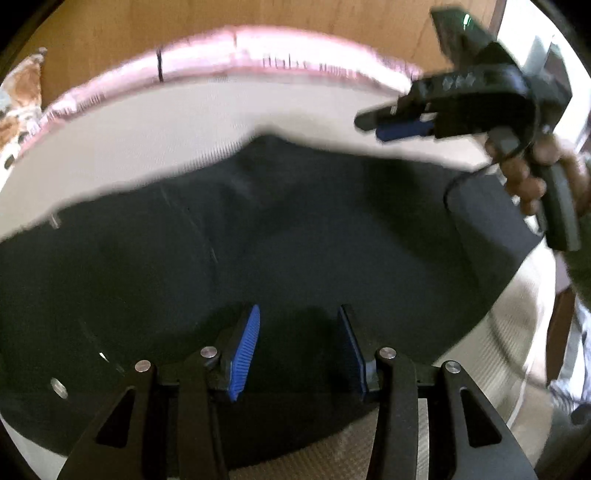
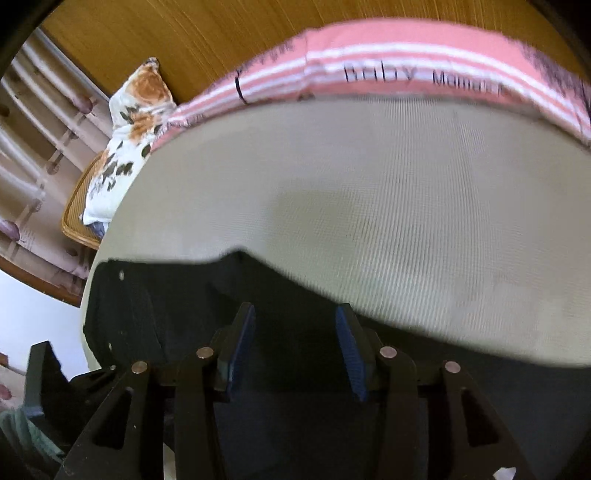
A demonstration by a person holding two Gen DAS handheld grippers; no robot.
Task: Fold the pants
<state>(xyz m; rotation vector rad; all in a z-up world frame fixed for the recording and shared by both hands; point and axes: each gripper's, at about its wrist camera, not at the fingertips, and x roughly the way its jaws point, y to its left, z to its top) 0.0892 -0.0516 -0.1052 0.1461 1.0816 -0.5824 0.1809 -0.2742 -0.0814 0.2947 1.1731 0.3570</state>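
Observation:
Dark navy pants point(image 1: 258, 240) lie spread flat on a cream ribbed mattress point(image 1: 147, 140). My left gripper point(image 1: 300, 308) hovers over the near part of the pants, open, with only the cloth below showing between its blue pads. A hand point(image 1: 524, 177) holds my right gripper point(image 1: 369, 127) above the far right edge of the pants. In the right wrist view the right gripper point(image 2: 295, 308) stands open with nothing between its fingers, over the pants point(image 2: 166, 314) near their far edge. Beyond them lies bare mattress point(image 2: 369, 203).
A pink striped blanket point(image 2: 406, 55) with dark lettering runs along the far edge of the mattress, against a wooden panel point(image 2: 203, 33). A floral pillow point(image 2: 129, 122) and a wicker piece point(image 2: 77, 210) sit at the left. The left gripper's body point(image 2: 44, 373) shows at the lower left.

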